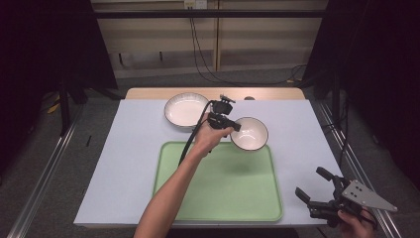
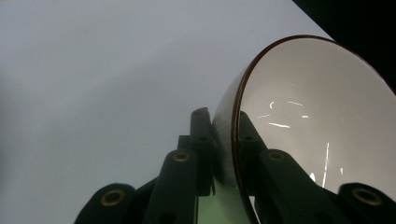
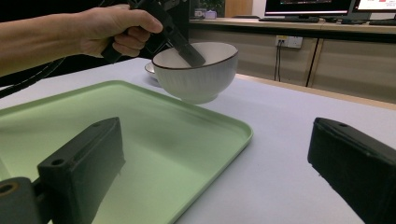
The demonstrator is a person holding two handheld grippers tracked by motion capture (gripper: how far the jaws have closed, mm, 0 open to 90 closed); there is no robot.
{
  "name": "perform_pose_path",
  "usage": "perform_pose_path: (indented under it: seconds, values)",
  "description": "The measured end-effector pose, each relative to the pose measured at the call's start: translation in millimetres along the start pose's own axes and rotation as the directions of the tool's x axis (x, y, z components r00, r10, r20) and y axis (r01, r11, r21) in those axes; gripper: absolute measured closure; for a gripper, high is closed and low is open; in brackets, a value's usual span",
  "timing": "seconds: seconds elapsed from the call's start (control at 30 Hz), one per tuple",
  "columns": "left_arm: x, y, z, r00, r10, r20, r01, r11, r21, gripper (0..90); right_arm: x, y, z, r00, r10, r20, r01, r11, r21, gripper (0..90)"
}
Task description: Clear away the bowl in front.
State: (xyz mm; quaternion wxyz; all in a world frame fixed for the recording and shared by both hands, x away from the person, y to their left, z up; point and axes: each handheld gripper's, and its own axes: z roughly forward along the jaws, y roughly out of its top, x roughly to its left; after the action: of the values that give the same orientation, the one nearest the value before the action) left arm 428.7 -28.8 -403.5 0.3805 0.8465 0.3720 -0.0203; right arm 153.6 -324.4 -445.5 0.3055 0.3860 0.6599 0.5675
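Observation:
A white bowl with a dark rim hangs a little above the far right corner of the green tray. My left gripper is shut on its near-left rim, one jaw inside the bowl and one outside. In the right gripper view that left gripper reaches into the bowl from a hand at the upper left. My right gripper stands open near the table's front right corner, nothing between its jaws.
A wider white dish with a ribbed rim sits on the pale table cover behind the tray, left of the bowl. A cable trails from the left gripper along the forearm. The table's wooden far edge borders the floor.

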Motion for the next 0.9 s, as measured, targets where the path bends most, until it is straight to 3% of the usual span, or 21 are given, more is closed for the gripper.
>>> perform_pose_path:
  seconds: [0.23,0.43,0.57,0.6,0.7,0.9]
  values:
    - [-9.8,-5.0,16.0,0.9993,0.004,0.037,-0.005,0.9998,0.019,82.0,0.0,-0.3,-0.3,1.0000,-0.003,0.000,0.003,1.000,-0.002,3.0]
    - [-12.1,-10.0,27.3,0.9991,0.010,0.040,-0.011,0.9990,0.044,82.0,-0.3,-0.4,-0.2,1.0000,-0.005,-0.003,0.005,1.000,-0.004,3.0]
    - [-15.0,-13.5,34.7,0.9990,-0.010,0.043,0.007,0.9988,0.049,81.9,-0.7,-0.4,-0.2,1.0000,-0.005,-0.003,0.005,1.000,-0.005,3.0]
    - [-14.2,-13.7,35.1,0.9991,0.005,0.042,-0.008,0.9980,0.063,82.0,-0.9,-0.5,0.0,1.0000,-0.007,0.000,0.007,1.000,-0.007,3.0]
    - [-14.6,-15.1,39.5,0.9987,0.003,0.052,-0.007,0.9967,0.080,82.0,-0.8,-0.8,-0.4,1.0000,-0.008,-0.002,0.008,1.000,-0.003,3.0]
    - [-17.9,-17.6,50.3,0.9994,0.016,0.032,-0.019,0.9945,0.103,81.9,-1.2,-1.0,-0.1,1.0000,-0.007,-0.002,0.007,1.000,0.000,3.0]
